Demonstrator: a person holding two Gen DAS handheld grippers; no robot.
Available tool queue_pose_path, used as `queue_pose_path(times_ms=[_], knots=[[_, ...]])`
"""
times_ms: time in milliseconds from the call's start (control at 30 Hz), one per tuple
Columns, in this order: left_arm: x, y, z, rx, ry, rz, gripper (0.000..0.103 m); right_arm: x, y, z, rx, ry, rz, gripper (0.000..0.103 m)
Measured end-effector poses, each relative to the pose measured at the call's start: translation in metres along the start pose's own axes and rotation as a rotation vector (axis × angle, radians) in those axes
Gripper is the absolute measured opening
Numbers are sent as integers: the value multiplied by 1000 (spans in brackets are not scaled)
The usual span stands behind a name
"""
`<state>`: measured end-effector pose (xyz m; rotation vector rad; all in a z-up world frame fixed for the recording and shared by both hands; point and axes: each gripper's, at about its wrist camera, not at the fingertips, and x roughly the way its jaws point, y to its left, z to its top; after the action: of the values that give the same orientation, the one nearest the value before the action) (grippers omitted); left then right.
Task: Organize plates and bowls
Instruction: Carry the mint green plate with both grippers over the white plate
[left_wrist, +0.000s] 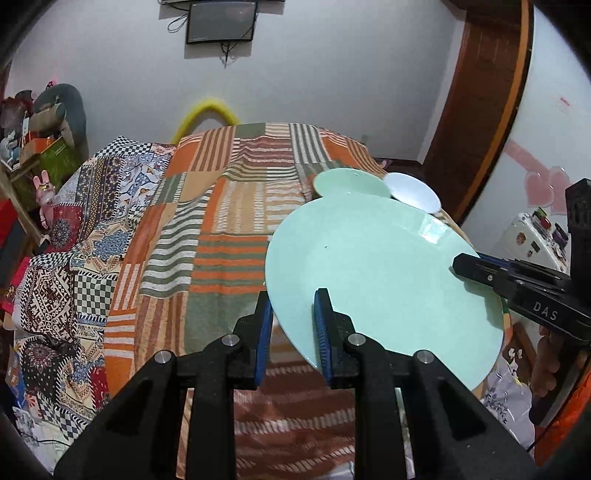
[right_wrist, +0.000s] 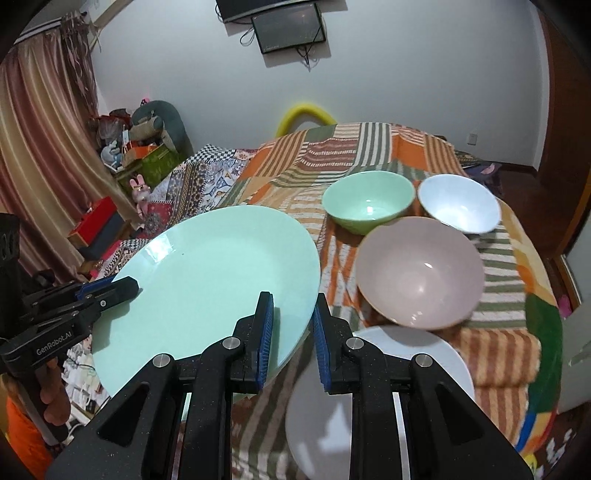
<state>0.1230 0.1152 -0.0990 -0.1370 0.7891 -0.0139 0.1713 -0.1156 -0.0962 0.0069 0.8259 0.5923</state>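
Though hidden leftward, pink bowl (right_wrist: 421, 271) rightward

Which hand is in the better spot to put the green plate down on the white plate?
Right, probably. The right tool grips the green plate next to the white plate; the left tool holds the far rim.

A large, round, mint-green glazed plate (left_wrist: 384, 280) is held tilted above the bed's orange, green and white striped patchwork cloth (left_wrist: 229, 236). The left claw (left_wrist: 293, 332) straddles the plate's near-left rim, its blue pads either side of the edge. The right claw (left_wrist: 465, 266) reaches in at the plate's right rim. Beyond the plate's far edge sit a green bowl (left_wrist: 349, 182) and a white bowl (left_wrist: 413, 192).
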Motion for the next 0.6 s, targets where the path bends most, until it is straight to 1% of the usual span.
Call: queue_pose_path(times_ms=[267, 600], knots=[[-3, -33, -18, 35, 15, -30, 22, -27, -21, -26, 31, -18, -17, 19], [17, -72, -37, 87, 73, -65, 22, -42, -53, -62, 94, 6, -55, 19]])
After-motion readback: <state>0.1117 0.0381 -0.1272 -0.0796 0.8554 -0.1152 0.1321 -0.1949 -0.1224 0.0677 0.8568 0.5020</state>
